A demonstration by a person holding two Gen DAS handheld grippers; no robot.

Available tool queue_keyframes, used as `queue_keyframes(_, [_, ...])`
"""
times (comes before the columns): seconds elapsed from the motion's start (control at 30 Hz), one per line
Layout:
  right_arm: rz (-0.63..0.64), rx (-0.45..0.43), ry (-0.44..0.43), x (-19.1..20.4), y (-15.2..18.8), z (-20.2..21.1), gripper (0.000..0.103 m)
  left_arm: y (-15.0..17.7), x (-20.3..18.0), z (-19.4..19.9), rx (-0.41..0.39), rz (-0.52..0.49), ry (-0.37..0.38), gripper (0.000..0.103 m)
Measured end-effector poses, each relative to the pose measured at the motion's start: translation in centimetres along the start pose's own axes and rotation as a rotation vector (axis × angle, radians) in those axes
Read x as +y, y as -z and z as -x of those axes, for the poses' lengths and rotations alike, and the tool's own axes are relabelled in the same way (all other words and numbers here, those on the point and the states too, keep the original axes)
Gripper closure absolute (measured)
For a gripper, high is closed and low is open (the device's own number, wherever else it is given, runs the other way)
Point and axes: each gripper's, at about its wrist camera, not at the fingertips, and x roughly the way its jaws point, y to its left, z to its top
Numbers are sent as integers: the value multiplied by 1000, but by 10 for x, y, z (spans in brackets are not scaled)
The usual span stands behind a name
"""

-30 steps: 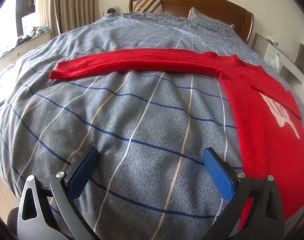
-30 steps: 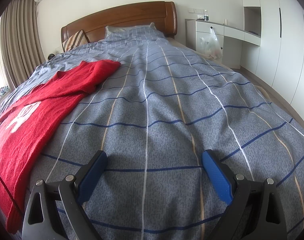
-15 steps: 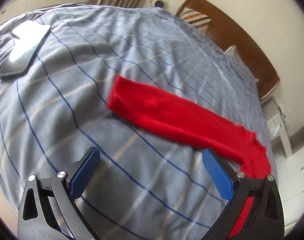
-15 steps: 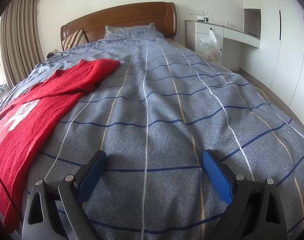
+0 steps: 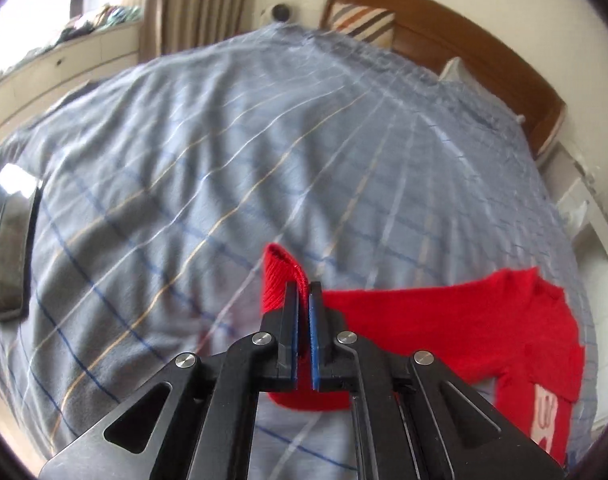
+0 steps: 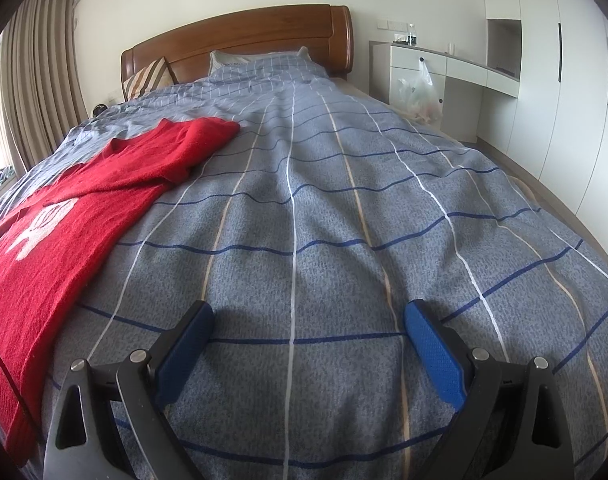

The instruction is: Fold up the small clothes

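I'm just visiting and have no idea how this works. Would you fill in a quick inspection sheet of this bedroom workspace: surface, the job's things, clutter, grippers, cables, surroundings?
Surface: bed with a grey-blue checked duvet, slightly rumpled.
Job's things: red sweater lying flat on the bed, white motif facing up; one sleeve cuff is lifted off the duvet.
Clutter: dark flat device on the duvet, too blurred to identify.
Grippers: left gripper shut on the sleeve cuff; right gripper open, holding nothing, over bare duvet.
Cables: nothing seen.
Surroundings: wooden headboard, striped cushion, curtains, white cabinets, plastic bag hanging on a drawer.
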Motion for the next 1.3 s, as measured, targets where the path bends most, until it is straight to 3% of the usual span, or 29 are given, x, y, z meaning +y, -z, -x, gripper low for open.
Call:
queue_keyframes(0.2, [5, 3, 7, -3, -4, -3, 7, -13, -179, 67, -119, -287, 261, 100])
queue_keyframes(0.4, [8, 2, 8, -8, -6, -4, 7, 46, -324, 65, -67, -471, 469, 98])
queue_keyframes(0.47, [8, 2, 8, -9, -6, -4, 7, 72, -353, 48, 11, -497, 522, 69])
queue_keyframes(0.5, [9, 2, 8, -7, -5, -4, 7, 86, -362, 39, 62, -502, 522, 31])
queue_keyframes(0.53, [10, 2, 9, -7, -6, -4, 7, 99, -363, 34, 82, -496, 506, 18])
queue_keyframes(0.67, [10, 2, 8, -9, -6, -4, 7, 137, -324, 39, 112, -502, 475, 18])
queue_keyframes(0.87, [21, 10, 18, -5, -7, -3, 7, 173, -216, 67, 58, -487, 273, 17])
queue_keyframes(0.97, [57, 61, -3, -4, -19, 7, 8, 184, -163, 85, 61, -468, 197, 17])
queue_keyframes(1.03, [156, 31, 10, 2, -29, 38, 15, 191, -137, 101, 40, -471, 151, 17])
queue_keyframes(1.13, [432, -149, 122, 24, -37, 113, 14, 200, -112, 123, 15, -465, 122, 12])
queue_keyframes(1.2, [588, -226, 153, 37, -40, 156, 14, 209, -107, 128, 24, -444, 136, 11])
queue_keyframes(1.3, [603, -194, 28, 48, -47, 185, 11, 227, -113, 123, 62, -416, 159, 11])
